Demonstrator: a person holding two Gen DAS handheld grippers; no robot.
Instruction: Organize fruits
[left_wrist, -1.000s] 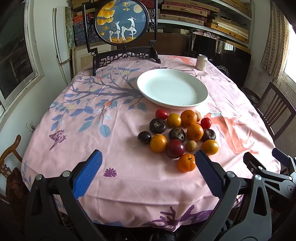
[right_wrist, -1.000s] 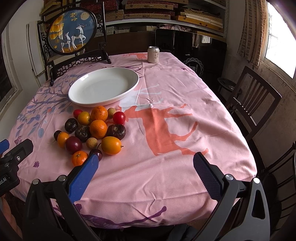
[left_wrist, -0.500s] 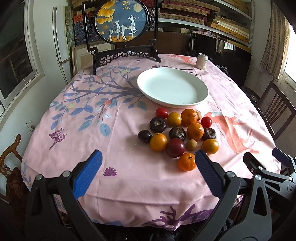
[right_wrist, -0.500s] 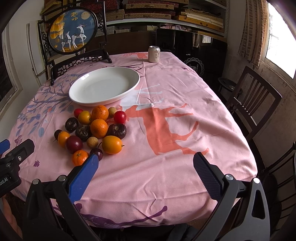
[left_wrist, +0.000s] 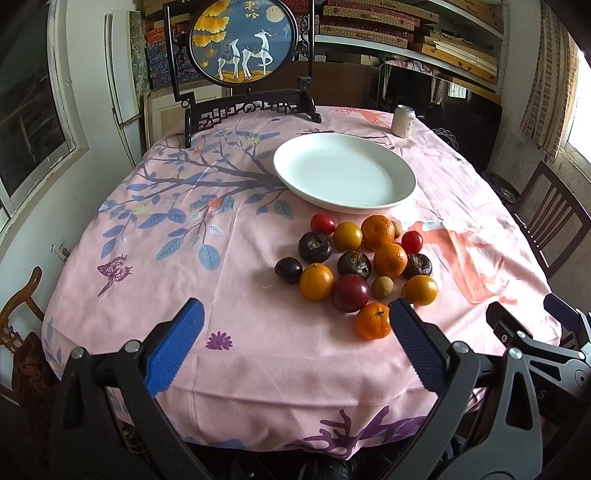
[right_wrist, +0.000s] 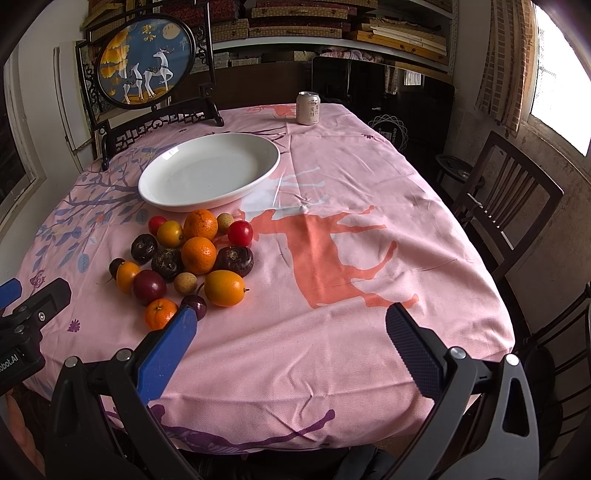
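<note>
The fruit pile (left_wrist: 364, 266) lies just near of the empty white plate (left_wrist: 345, 173) — nothing sorted yet. Since a second ago both views have barely shifted; left gripper (left_wrist: 295, 343) and right gripper (right_wrist: 291, 343) hover spread, empty. Only the right view reveals a small dark plum (right_wrist: 195, 305).

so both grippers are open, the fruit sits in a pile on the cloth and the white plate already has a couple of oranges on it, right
Not quite: the white plate has no fruit on it, as the left wrist view shows. All the fruit is in a pile on the cloth, and the left gripper and right gripper are open.
</note>
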